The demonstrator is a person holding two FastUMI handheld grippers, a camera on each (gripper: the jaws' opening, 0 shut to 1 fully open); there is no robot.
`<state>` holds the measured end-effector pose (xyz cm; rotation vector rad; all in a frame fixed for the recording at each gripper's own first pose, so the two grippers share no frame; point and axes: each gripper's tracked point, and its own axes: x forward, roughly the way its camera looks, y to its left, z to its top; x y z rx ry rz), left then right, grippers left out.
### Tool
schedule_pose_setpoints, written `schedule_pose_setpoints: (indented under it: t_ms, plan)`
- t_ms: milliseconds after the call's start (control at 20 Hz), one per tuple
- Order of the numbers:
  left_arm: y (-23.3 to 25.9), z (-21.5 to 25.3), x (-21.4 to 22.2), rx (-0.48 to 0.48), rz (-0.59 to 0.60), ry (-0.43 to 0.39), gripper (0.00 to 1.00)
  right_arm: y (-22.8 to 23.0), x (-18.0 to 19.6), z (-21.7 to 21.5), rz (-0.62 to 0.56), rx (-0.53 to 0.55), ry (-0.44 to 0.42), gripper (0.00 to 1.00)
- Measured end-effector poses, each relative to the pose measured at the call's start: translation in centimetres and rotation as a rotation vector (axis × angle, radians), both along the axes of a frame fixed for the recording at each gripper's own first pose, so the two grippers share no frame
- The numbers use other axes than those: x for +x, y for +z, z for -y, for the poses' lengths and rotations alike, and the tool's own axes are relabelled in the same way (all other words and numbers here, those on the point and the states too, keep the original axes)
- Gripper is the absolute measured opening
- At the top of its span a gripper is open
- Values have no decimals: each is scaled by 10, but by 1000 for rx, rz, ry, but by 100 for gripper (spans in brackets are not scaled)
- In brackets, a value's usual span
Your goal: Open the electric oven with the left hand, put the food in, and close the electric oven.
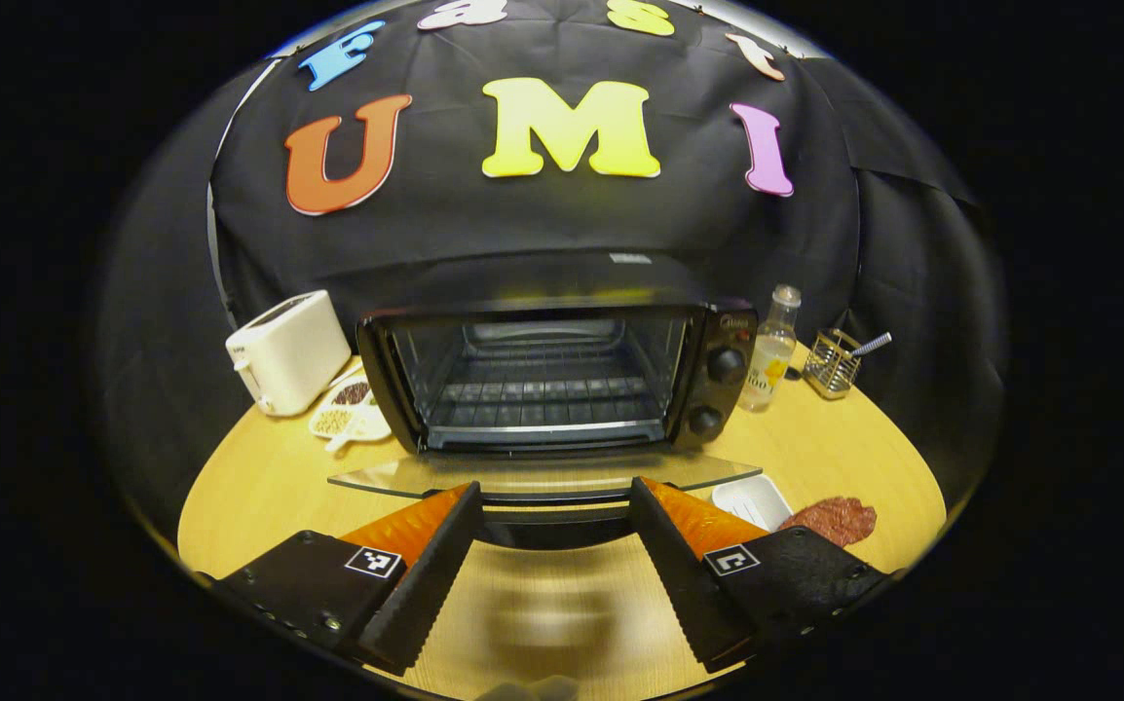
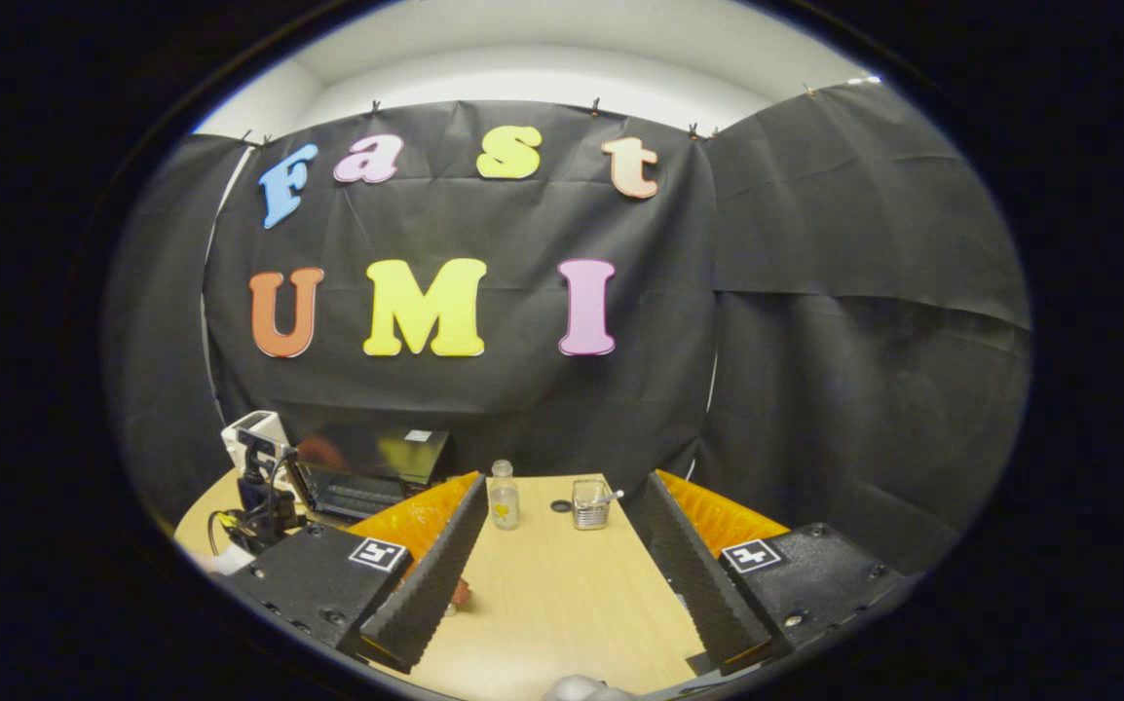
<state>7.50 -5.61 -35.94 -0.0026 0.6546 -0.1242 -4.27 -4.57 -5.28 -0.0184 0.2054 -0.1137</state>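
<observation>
The black oven (image 1: pixel 552 375) stands open, its glass door (image 1: pixel 543 477) folded flat; both grippers (image 1: pixel 554 526) (image 2: pixel 557 545) gape, holding nothing.

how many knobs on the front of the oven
2. Both sit on the oven control panel at the right of the open door: an upper knob and a lower knob beneath it. None seem hidden.

The left gripper view faced the open oven (image 1: pixel 543 375) closely; the right gripper view looked from farther right; both shared the bottle (image 1: pixel 769 352).
</observation>
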Motion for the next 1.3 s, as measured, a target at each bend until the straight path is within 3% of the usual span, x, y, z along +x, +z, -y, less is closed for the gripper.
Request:
schedule_pose_setpoints:
  t_ms: [200, 500, 650, 750, 800, 1300]
  plan:
    - [-39, -2, -28, -2, -93, 3, 97, -7, -4, 2, -16, 1, 4, 100]
    - [-66, -4, -27, -4, -160, 32, 97, -12, -11, 20, -35, -5, -31, 100]
    - [-72, -10, -13, 35, -144, 39, 100, -13, -14, 30, -40, -3, -56, 100]
    - [-78, -9, -10, 20, -179, 58, 97, -14, -15, 34, -44, 4, -69, 100]
    - [-79, -7, -8, 25, -181, 53, 100, -16, -16, 36, -44, 5, -74, 100]
    - [-69, -7, -4, 10, -118, 14, 97, -40, -6, 30, -81, 47, -82, 100]
